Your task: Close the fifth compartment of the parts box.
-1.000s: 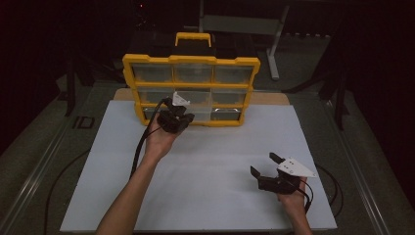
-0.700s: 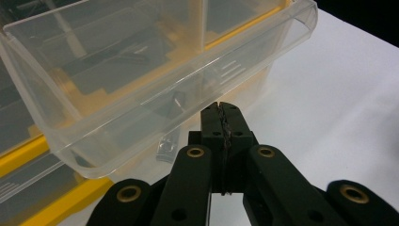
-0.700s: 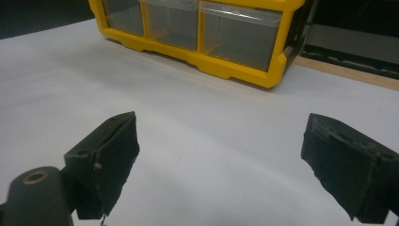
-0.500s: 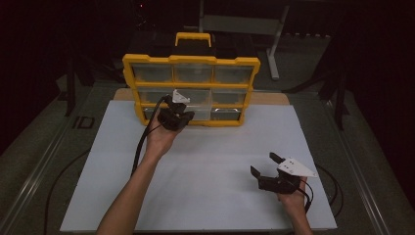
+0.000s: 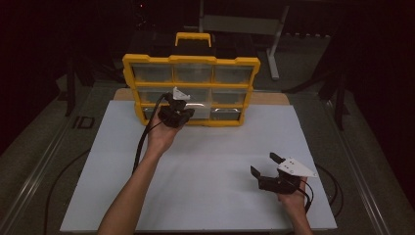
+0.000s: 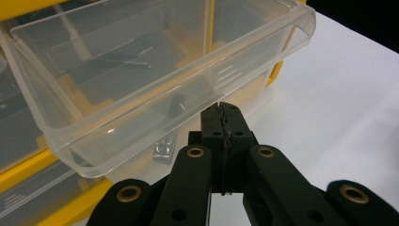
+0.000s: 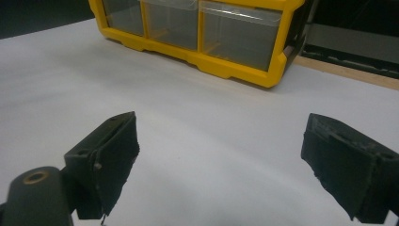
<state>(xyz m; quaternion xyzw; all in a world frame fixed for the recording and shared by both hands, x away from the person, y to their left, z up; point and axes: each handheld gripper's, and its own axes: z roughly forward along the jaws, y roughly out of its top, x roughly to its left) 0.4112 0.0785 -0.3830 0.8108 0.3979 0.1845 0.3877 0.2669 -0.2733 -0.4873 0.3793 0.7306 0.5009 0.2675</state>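
Dim room, dark surroundings, white mat softly lit, close-ups slightly blurred

Dim workshop or lab, white work table, yellow parts organizer, metal stand behind

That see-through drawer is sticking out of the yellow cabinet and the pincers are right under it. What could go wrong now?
The clear plastic drawer hangs tilted, partly out of the yellow drawer cabinet; pulled further, it might slip free and drop onto the white table sheet.

The left gripper is shut at the drawer's front lip; whether it pinches the lip is unclear, so a weak hold might slide off.

The open right gripper rests far away, too distant to steady the cabinet.
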